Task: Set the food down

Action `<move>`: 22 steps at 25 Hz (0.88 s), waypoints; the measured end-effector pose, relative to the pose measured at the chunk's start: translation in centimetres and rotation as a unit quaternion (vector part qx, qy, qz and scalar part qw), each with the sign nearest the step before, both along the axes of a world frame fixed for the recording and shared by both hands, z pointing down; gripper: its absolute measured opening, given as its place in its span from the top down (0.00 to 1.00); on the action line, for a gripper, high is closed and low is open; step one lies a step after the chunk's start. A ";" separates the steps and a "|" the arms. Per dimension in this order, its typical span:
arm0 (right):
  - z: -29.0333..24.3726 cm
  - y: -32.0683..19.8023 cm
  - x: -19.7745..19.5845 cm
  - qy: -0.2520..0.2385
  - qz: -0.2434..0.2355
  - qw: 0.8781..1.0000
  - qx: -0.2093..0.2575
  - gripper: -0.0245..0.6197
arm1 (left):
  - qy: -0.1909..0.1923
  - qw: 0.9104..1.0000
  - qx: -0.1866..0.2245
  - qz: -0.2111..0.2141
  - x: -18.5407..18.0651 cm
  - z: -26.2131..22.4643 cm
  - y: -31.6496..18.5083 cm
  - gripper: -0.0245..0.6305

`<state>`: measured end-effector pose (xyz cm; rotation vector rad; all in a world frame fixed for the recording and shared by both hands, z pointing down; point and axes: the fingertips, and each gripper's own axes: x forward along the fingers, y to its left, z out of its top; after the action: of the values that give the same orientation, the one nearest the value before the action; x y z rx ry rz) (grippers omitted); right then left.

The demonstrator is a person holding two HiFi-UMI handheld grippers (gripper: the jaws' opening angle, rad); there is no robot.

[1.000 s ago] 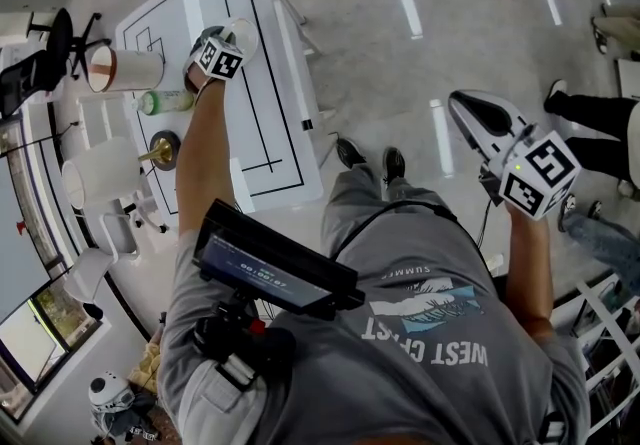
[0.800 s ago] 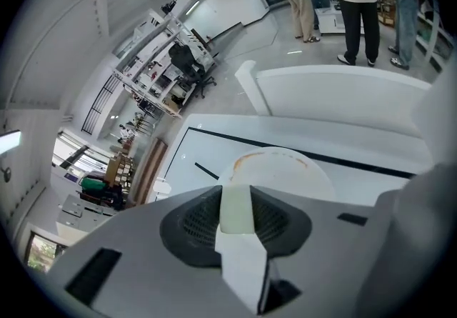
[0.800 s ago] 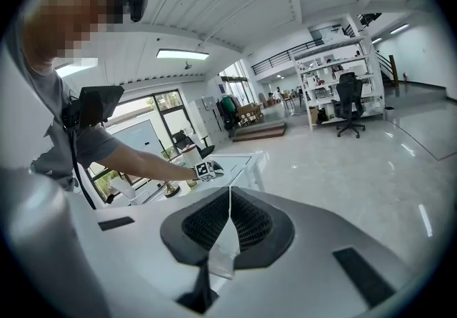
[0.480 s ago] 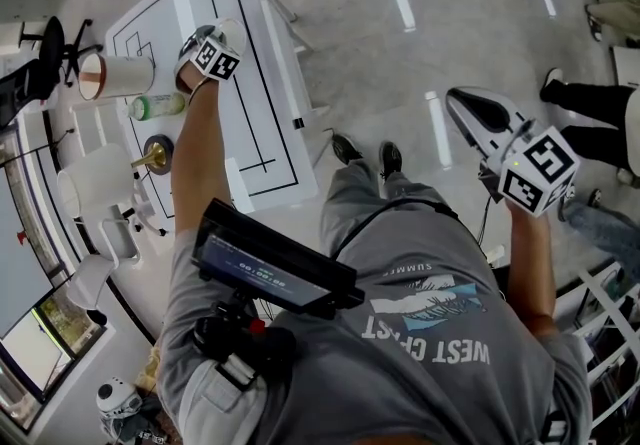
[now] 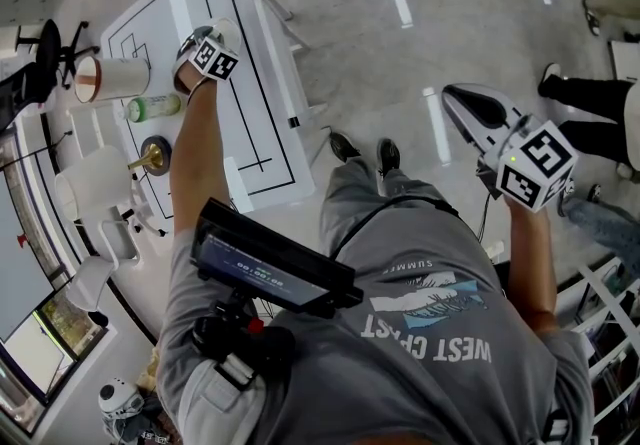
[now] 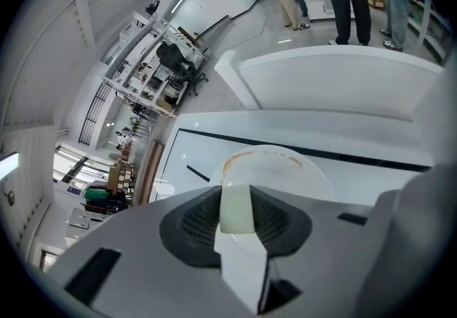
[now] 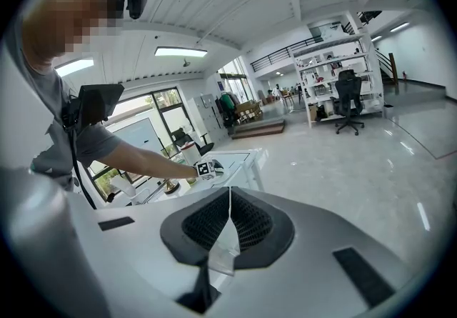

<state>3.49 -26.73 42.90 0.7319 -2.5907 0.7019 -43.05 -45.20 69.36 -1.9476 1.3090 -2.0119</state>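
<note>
A white plate (image 6: 275, 170) with an orange smear along its far rim lies low over the white table (image 6: 371, 134) marked with black lines. My left gripper (image 6: 237, 213) is shut on the plate's near rim, which fills the gap between the jaws. In the head view this gripper (image 5: 220, 36) reaches over the table (image 5: 270, 103) at arm's length, the plate (image 5: 233, 28) just past its marker cube. My right gripper (image 7: 228, 220) is shut with nothing in it. It hangs in the air over the floor at the right of the head view (image 5: 458, 101), far from the table.
On the table's left side stand a white cup with a brown rim (image 5: 108, 79), a green-capped bottle (image 5: 152, 108) and a brass bell (image 5: 155, 153). A white chair (image 5: 95, 183) is beside them. People stand on the floor at the right (image 5: 600, 128).
The left gripper has rolled slightly while staying over the same part of the table with the plate. The right gripper has kept still.
</note>
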 end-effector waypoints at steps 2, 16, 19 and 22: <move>0.0 -0.1 0.0 0.000 -0.001 1.000 -0.001 0.95 | 0.004 1.000 -0.006 -0.001 0.1 0.3 0.1 0.80; 0.4 0.1 -0.1 -0.004 -0.007 1.000 -0.008 0.95 | 0.039 0.998 -0.031 -0.023 0.5 0.5 0.9 0.80; 0.4 0.2 -0.2 -0.005 -0.008 1.000 -0.008 0.95 | 0.048 0.998 -0.037 -0.028 0.6 0.5 1.2 0.80; 0.4 0.2 -0.2 -0.006 -0.010 1.000 -0.009 0.95 | 0.060 0.997 -0.044 -0.036 0.6 0.5 1.3 0.77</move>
<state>3.24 -26.54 43.33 0.6985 -2.5960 0.7238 -42.48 -43.88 69.84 -2.1205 1.3582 -2.0462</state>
